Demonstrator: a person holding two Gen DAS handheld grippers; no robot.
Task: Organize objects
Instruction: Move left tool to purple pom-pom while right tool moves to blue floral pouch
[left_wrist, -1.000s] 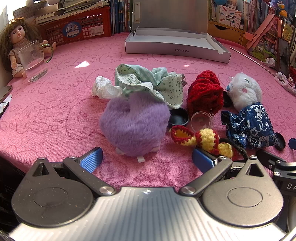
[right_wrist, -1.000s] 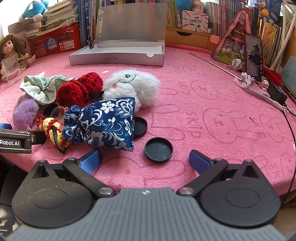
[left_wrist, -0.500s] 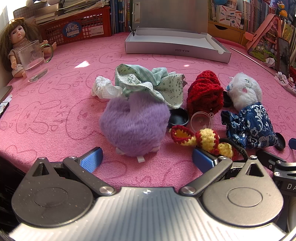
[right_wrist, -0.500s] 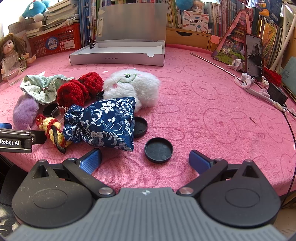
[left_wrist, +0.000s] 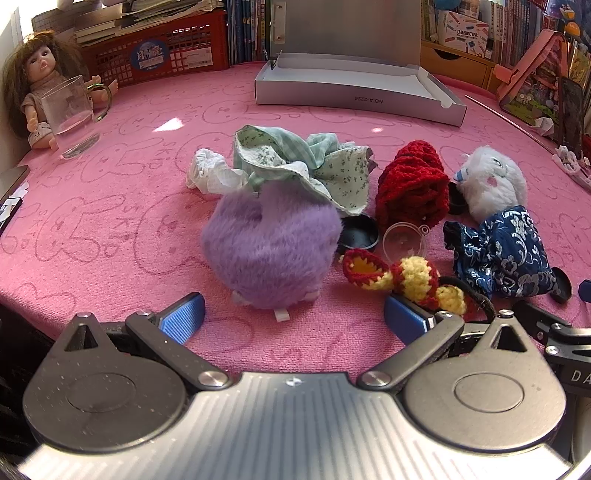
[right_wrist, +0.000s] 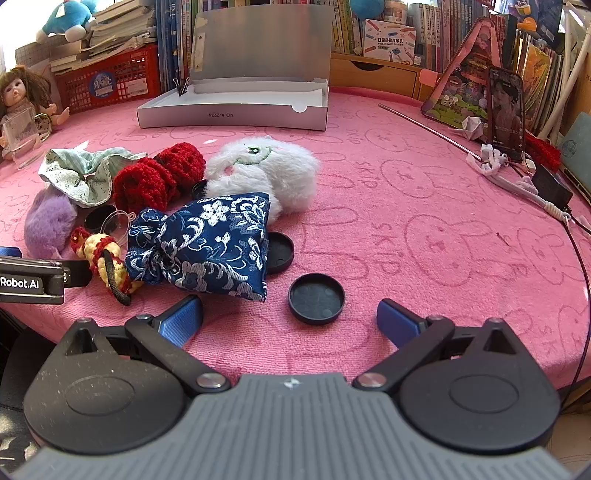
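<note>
Both claws sat released: my left claw (left_wrist: 293, 314) faced the purple pouch (left_wrist: 271, 243), my right claw (right_wrist: 290, 319) the black lid (right_wrist: 316, 298); blue pouch (right_wrist: 207, 243) beside it.

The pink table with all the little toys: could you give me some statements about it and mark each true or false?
1. The grey box at the back stands open. True.
2. The left tongs grip the purple fluffy toy. False: they are open, and the toy lies ahead of them.
3. A black round lid lies just ahead of the right tongs. True.
4. The blue floral pouch sits inside the box. False: it lies on the pink cloth beside the white plush.
</note>
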